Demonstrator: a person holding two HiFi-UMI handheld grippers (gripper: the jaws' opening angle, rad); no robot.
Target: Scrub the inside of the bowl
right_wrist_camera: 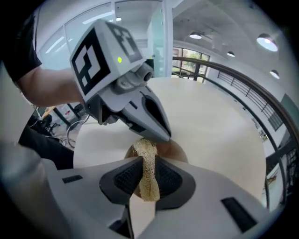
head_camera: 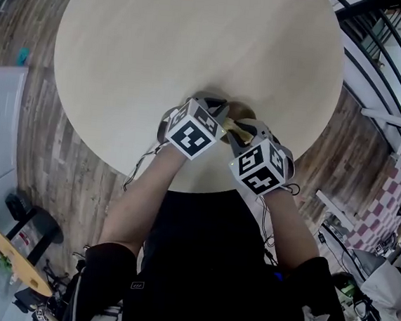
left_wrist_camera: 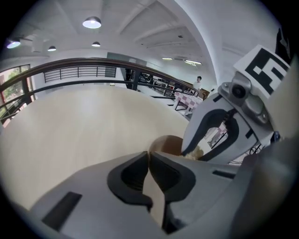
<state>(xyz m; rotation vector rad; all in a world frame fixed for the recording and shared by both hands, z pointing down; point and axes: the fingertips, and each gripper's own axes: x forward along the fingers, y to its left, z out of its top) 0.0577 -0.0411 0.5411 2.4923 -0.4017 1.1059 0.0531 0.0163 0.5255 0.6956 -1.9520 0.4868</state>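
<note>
A small brown bowl (head_camera: 242,112) stands on the round pale table (head_camera: 198,43), close to its near edge. My left gripper (head_camera: 217,113) comes in from the left and is shut on the bowl's rim (left_wrist_camera: 161,144); in its own view the jaws meet at the left gripper's tips (left_wrist_camera: 148,158). My right gripper (right_wrist_camera: 147,169) is shut on a strip of tan loofah (right_wrist_camera: 146,154), whose frayed end hangs over the bowl (right_wrist_camera: 176,150). In the right gripper view the left gripper (right_wrist_camera: 163,134) sits at the bowl's far rim. The bowl's inside is mostly hidden.
The table's near edge (head_camera: 184,186) runs just below both grippers, with the person's body behind it. Wooden floor (head_camera: 53,156) lies to the left. A dark railing (head_camera: 381,46) and checkered furniture (head_camera: 396,175) stand to the right.
</note>
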